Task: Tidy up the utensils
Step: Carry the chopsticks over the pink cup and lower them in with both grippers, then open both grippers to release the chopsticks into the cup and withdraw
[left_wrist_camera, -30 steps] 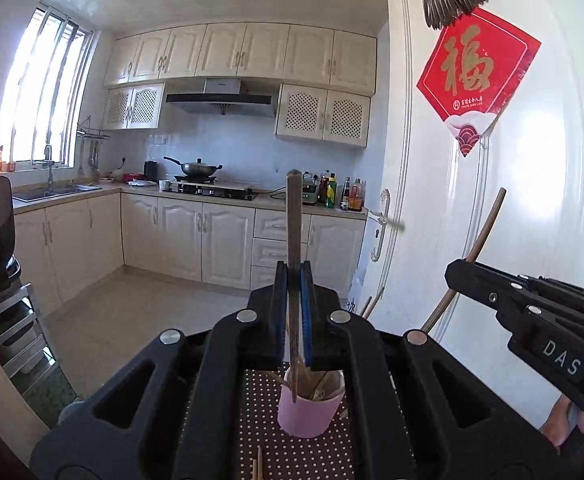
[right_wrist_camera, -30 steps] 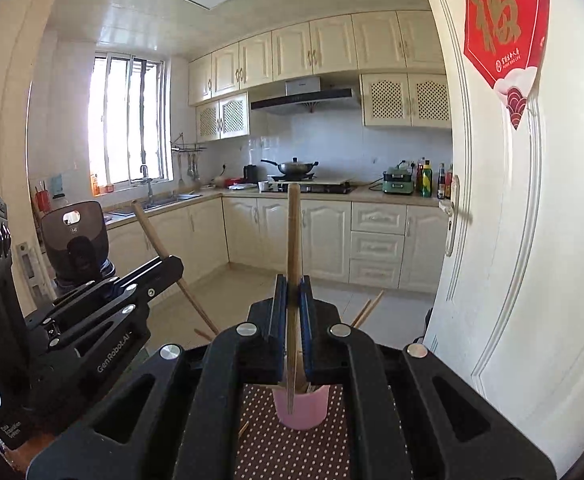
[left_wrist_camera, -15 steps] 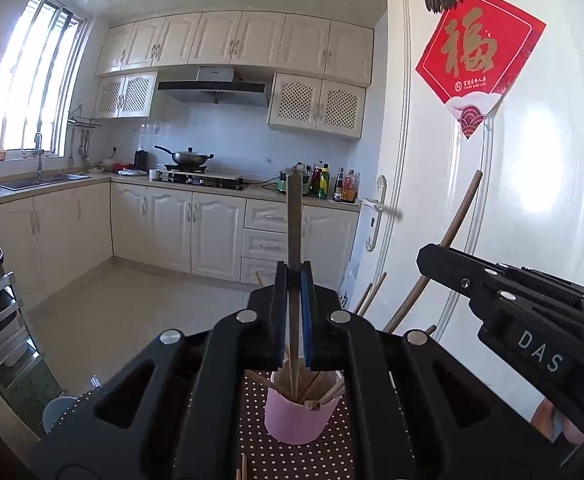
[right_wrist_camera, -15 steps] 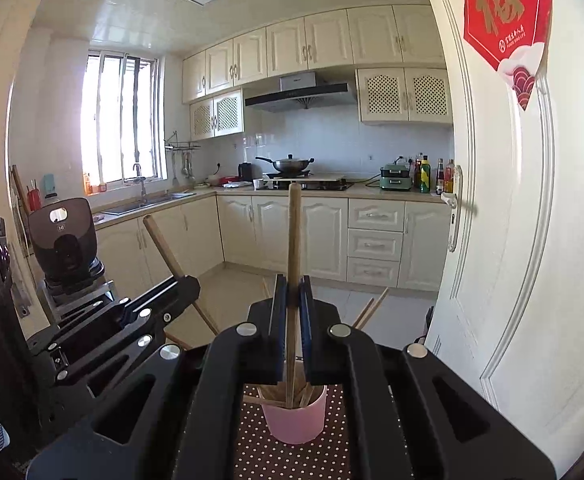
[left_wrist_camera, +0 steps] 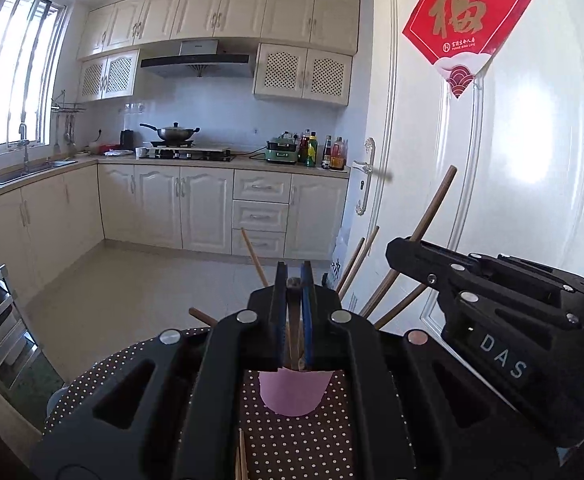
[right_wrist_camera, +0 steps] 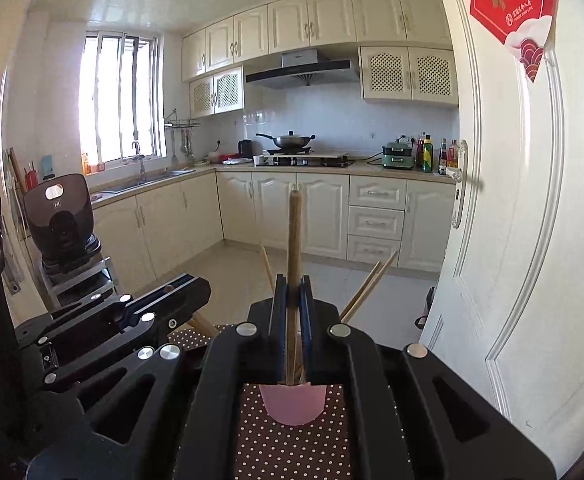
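Note:
A pink cup (left_wrist_camera: 295, 394) stands on a brown dotted tablecloth (left_wrist_camera: 292, 444) and holds several wooden chopsticks (left_wrist_camera: 358, 262) that lean outward. My left gripper (left_wrist_camera: 292, 280) is nearly closed right above the cup, with the top end of a chopstick between its blue pads, sunk low into the cup. My right gripper (right_wrist_camera: 292, 284) is shut on an upright wooden chopstick (right_wrist_camera: 294, 232) whose lower end reaches into the pink cup (right_wrist_camera: 293, 402). Each gripper shows in the other's view: the right one (left_wrist_camera: 472, 276), the left one (right_wrist_camera: 163, 300).
A white door (left_wrist_camera: 472, 140) with a red paper decoration (left_wrist_camera: 464, 20) stands close on the right. A black appliance on a rack (right_wrist_camera: 61, 220) is at the left. More chopsticks lie on the tablecloth near the bottom edge (left_wrist_camera: 240, 456). Kitchen cabinets and tiled floor lie beyond.
Both grippers have come lower over the cup. The chopstick in my left gripper has slid down, so only its top end shows now. The right chopstick stands lower in the cup.

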{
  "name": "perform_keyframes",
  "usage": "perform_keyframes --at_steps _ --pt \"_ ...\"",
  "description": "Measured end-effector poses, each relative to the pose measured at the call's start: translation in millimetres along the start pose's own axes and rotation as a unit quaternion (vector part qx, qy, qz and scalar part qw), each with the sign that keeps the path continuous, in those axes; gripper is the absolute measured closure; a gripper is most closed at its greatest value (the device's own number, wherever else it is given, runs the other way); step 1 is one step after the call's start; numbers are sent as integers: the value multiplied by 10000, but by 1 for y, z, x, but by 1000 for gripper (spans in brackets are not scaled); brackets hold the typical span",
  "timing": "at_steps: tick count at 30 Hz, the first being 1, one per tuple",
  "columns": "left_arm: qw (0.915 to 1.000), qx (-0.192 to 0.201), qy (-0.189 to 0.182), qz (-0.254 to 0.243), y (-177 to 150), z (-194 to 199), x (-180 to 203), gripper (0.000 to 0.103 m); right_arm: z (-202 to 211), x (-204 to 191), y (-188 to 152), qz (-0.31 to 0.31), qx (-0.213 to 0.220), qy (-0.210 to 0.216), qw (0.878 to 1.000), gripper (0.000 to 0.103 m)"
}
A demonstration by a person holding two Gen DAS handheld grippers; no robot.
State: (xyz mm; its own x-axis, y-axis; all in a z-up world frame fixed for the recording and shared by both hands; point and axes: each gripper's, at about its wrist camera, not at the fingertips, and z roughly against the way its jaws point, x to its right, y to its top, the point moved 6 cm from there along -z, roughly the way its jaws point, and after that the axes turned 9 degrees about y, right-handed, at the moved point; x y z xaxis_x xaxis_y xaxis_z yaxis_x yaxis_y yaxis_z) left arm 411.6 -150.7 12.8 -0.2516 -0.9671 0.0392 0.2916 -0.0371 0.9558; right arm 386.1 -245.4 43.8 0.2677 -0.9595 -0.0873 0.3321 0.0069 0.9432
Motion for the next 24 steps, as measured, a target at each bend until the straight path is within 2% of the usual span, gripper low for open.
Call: perform_keyframes --at_steps 12,24 --pt "9998 -172 1 83 -2 -1 -4 96 1 4 0 -89 -35 -4 10000 98" --pt "9997 -179 8 152 2 10 -7 96 5 13 1 -522 -133 175 9984 94"
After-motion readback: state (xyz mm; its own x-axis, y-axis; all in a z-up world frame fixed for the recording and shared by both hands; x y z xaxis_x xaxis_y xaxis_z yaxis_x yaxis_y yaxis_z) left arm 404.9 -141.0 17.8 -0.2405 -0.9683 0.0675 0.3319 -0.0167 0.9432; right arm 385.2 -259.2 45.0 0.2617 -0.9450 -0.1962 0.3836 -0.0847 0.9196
